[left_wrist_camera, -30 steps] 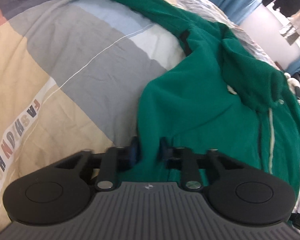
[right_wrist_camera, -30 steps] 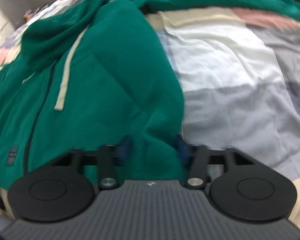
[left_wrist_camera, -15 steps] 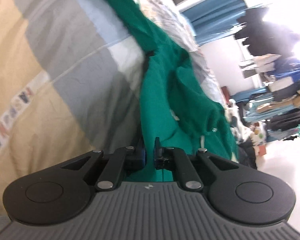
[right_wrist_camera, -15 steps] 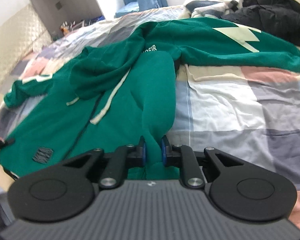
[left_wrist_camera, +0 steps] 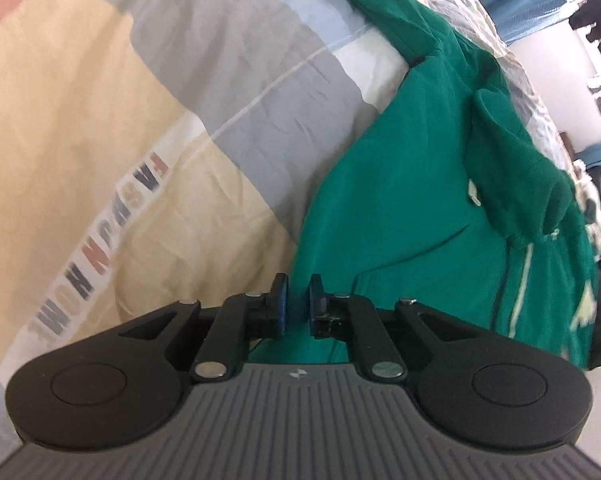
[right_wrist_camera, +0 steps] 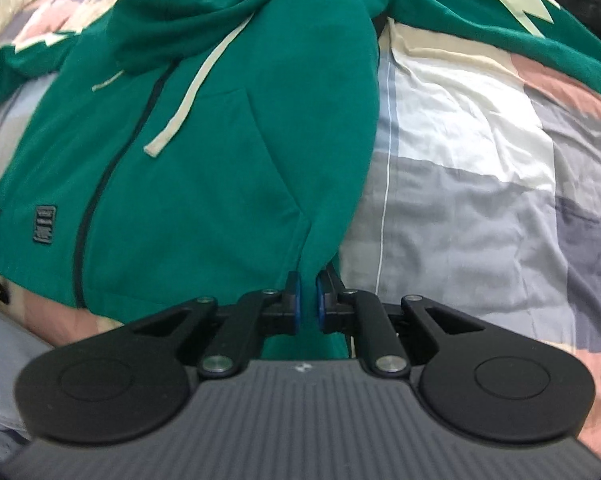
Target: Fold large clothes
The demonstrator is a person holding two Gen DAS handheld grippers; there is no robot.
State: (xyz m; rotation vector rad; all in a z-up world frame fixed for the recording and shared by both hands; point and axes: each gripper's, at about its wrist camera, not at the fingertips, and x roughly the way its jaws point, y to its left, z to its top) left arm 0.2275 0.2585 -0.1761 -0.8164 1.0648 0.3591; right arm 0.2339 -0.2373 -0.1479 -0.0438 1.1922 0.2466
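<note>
Right tongs point(right_wrist_camera: 307, 306) clenched on hoodie point(right_wrist_camera: 228, 128) hem; left tongs point(left_wrist_camera: 296, 306) opening, fabric between pads. Hoodie sprawled on bedspread point(left_wrist_camera: 100, 140). Risk: left corner slipping free, skewing fold.

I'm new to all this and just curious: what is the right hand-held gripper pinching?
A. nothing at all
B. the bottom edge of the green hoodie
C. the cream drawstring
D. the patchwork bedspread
B: in the right wrist view the right hand-held gripper has green hoodie hem fabric clamped between its pads, while the drawstring lies loose up on the chest and the bedspread lies off to the side.
</note>
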